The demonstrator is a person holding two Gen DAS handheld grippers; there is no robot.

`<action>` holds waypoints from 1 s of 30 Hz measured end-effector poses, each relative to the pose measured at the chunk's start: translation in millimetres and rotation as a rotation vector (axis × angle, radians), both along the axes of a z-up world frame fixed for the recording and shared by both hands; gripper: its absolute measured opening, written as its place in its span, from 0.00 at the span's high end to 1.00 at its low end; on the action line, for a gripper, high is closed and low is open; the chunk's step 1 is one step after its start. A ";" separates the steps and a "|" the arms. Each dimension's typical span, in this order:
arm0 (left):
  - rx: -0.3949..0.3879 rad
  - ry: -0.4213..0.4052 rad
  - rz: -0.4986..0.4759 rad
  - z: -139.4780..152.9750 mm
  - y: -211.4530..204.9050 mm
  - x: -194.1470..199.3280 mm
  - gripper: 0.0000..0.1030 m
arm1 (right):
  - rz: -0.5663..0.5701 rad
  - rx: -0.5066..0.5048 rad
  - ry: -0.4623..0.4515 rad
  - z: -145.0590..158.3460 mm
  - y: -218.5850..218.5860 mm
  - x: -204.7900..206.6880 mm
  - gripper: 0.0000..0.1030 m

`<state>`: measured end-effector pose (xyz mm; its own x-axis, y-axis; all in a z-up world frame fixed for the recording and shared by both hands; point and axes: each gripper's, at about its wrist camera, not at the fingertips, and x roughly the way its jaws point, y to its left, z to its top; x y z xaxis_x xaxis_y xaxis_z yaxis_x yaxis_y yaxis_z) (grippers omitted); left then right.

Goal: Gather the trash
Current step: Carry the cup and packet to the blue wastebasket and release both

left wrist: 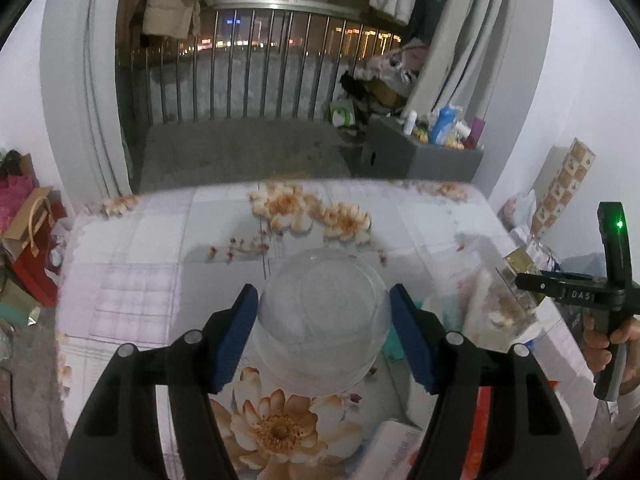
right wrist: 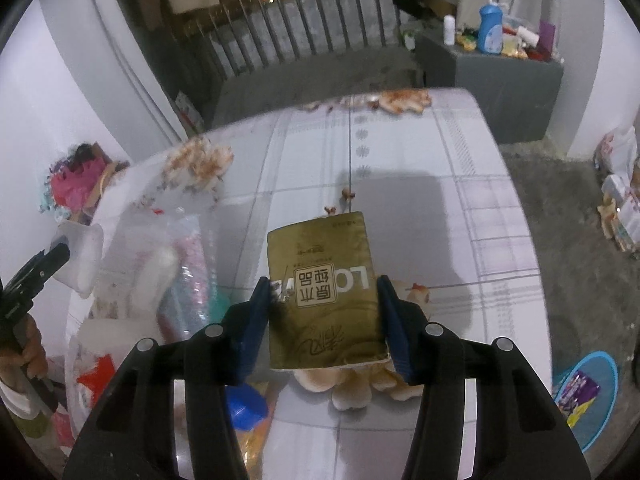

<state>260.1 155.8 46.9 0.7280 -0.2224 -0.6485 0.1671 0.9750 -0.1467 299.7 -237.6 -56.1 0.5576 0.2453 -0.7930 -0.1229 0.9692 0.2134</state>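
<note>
My left gripper (left wrist: 323, 296) is shut on a clear plastic bowl (left wrist: 320, 328), which is upside down, pinched at its sides by the blue pads and lifted above the flowered tablecloth (left wrist: 160, 264). My right gripper (right wrist: 324, 284) is shut on a flat gold packet (right wrist: 320, 248) with printed characters, held above the same table. In the left wrist view, the gold packet (left wrist: 520, 266) shows at the right edge, in front of the other tool and the hand holding it. In the right wrist view, the clear bowl (right wrist: 80, 256) appears at the far left.
Loose wrappers and plastic bags (right wrist: 180, 280), a blue cap (right wrist: 244, 404) and a white box (left wrist: 392, 448) lie on the table's near side. A blue basin (right wrist: 584, 392) holding wrappers sits on the floor at the right. A grey cabinet (right wrist: 500, 80) with bottles stands behind the table.
</note>
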 end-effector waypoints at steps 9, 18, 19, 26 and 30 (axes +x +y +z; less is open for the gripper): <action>-0.022 -0.117 -0.063 52.9 -16.6 -45.6 0.36 | -0.021 0.040 -0.073 30.9 -13.1 -34.4 0.52; -0.070 -0.166 -0.205 87.8 -79.9 -78.8 0.36 | -0.087 0.100 -0.135 54.1 -63.2 -89.5 0.52; -0.073 -0.166 -0.225 89.2 -89.8 -80.6 0.36 | -0.105 0.104 -0.143 55.8 -73.7 -98.6 0.52; -0.090 -0.130 -0.446 86.2 -199.8 -89.8 0.36 | -0.265 0.124 -0.169 52.4 -146.0 -151.2 0.52; -0.090 -0.082 -0.580 76.1 -274.2 -89.5 0.36 | -0.420 0.154 -0.154 37.1 -204.6 -184.9 0.52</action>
